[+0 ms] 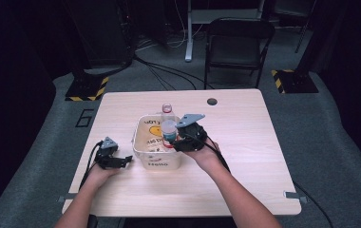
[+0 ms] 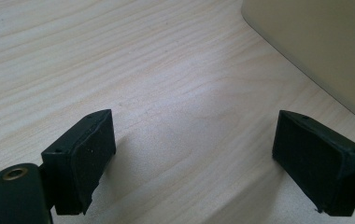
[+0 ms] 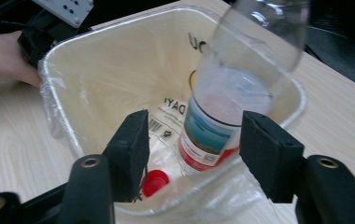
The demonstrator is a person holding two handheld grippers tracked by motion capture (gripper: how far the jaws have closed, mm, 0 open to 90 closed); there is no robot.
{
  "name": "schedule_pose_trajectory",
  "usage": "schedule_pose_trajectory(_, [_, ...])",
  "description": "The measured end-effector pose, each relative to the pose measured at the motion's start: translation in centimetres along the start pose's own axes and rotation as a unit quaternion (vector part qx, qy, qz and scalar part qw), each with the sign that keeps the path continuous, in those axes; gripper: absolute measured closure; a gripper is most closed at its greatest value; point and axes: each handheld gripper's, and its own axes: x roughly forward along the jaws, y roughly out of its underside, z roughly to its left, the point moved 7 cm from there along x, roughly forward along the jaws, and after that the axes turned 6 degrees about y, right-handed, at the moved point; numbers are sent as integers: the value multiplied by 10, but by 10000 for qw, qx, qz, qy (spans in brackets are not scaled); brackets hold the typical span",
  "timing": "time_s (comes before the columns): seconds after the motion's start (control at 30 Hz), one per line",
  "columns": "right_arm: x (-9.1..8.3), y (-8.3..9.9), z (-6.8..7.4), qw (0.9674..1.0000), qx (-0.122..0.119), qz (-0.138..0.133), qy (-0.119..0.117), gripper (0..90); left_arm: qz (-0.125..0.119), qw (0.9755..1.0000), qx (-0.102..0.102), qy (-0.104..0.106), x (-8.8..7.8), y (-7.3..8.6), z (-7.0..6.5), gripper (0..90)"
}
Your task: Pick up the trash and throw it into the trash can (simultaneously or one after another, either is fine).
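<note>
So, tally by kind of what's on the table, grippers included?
Clear bottles: 2
Red cap: 1
Lined bin: 1
Hand-held grippers: 2
Total: 6

The cream plastic bin (image 1: 157, 161) lined with a clear bag bears the dark word "Hello" on its near wall; other lettering inside it reads only partly, "DAY" among it.
</note>
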Motion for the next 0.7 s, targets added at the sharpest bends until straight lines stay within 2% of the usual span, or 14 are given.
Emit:
schedule_pose_trajectory(0.2, [-12, 3, -11, 9999, 62, -68, 144, 376, 4, 10000, 24, 1, 0, 0, 0, 129])
schedule_pose_trajectory(0.7, [-31, 16, -27, 9991, 187, -145, 348, 362, 0, 10000, 2, 0, 0, 0, 0, 129])
